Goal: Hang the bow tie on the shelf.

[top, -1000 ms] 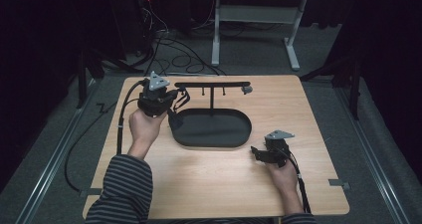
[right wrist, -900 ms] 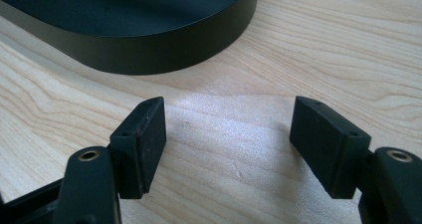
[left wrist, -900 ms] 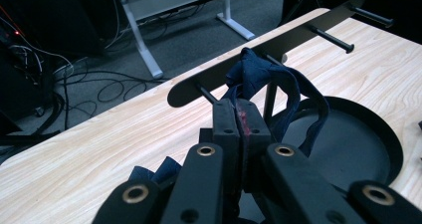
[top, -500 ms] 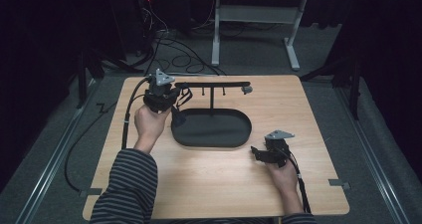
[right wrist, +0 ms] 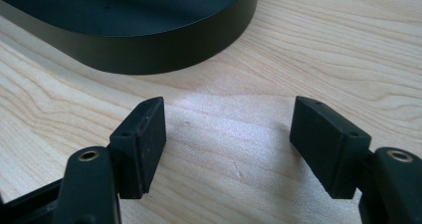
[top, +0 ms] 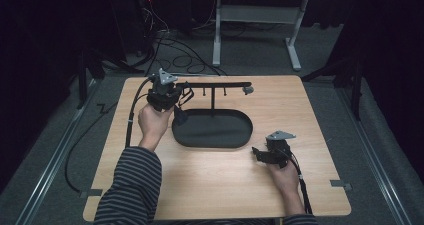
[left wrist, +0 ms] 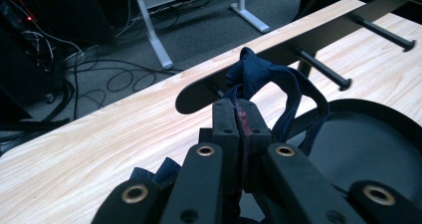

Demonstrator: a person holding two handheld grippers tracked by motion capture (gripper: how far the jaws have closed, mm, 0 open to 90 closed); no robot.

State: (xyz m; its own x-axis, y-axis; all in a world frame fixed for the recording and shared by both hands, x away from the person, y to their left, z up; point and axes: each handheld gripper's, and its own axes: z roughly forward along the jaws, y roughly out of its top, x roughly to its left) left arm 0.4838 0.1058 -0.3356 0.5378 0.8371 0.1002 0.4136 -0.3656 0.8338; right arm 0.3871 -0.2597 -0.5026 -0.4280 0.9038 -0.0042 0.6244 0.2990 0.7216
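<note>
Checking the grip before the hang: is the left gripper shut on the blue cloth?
Shut. The left gripper has its fingers pressed together on the blue cloth, beside the rack bar.

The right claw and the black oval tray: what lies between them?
Only bare wooden table, seen in the right gripper view: the open right claw faces the black oval tray.
</note>
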